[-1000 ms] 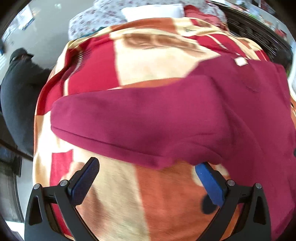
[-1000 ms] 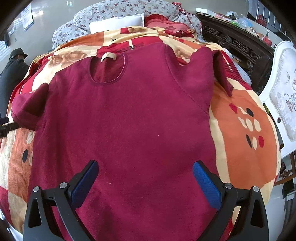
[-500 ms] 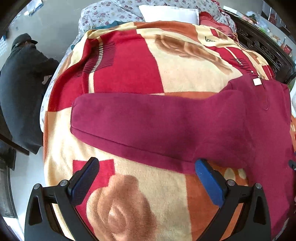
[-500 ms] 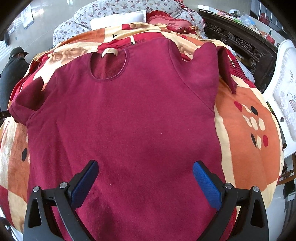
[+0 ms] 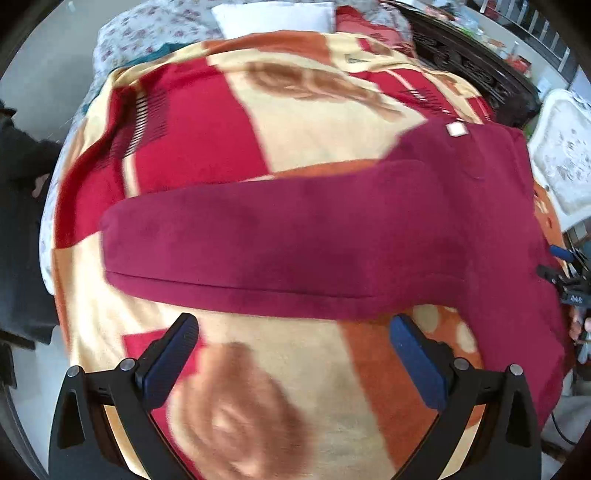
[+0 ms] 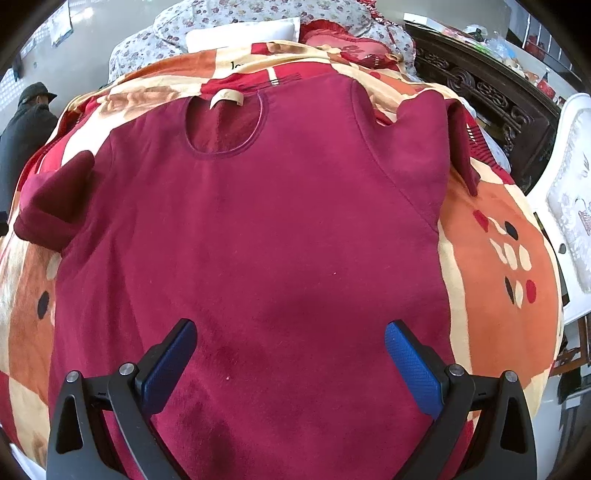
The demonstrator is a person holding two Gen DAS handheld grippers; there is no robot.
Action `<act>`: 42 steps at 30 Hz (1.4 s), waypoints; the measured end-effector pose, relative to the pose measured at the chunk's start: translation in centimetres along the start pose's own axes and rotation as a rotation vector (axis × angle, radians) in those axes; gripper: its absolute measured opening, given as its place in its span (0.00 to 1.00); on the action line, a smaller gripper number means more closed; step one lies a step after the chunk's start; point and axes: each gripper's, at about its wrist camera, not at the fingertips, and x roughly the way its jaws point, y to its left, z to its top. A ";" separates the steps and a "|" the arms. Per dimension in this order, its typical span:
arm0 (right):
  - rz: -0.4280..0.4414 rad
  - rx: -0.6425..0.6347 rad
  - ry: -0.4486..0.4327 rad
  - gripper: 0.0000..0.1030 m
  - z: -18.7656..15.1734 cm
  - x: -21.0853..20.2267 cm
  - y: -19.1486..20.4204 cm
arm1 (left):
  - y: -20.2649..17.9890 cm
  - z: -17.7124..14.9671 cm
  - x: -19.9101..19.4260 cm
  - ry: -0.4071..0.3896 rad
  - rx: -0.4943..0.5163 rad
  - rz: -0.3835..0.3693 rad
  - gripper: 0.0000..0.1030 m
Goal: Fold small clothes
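**Maroon top spread flat on the bed, both grippers released above it**

Left wrist view: the left gripper (image 5: 293, 332) hangs with its jaws spread wide and nothing between them, over a red, cream and orange blanket (image 5: 280, 373) on the bed. The maroon top (image 5: 480, 206) lies to the right, its long sleeve (image 5: 258, 251) stretched leftward across the blanket, just beyond the fingertips. The picture is slightly blurred.

Right wrist view: the right gripper (image 6: 290, 338) is likewise released, jaws wide, above the lower body of the maroon top (image 6: 258, 229). The top lies face up, its neckline (image 6: 225, 125) toward the white pillow (image 6: 240, 35). Its right sleeve (image 6: 439, 147) is bent back on itself.
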 end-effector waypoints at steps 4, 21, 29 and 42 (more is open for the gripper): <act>0.000 0.010 0.006 1.00 0.0 0.2 0.0 | 4.5 0.6 1.1 0.015 -0.101 0.059 1.00; -0.002 0.099 0.021 0.98 0.1 1.5 -2.3 | 7.2 3.0 3.0 -0.029 -0.235 0.173 0.10; 0.052 0.122 0.015 0.99 -0.2 0.6 -3.4 | -0.7 3.6 -5.9 -0.168 -0.130 0.142 0.10; 0.128 0.149 -0.030 0.99 0.5 -0.7 -7.0 | -24.2 9.0 -13.0 -0.291 0.076 -0.062 0.10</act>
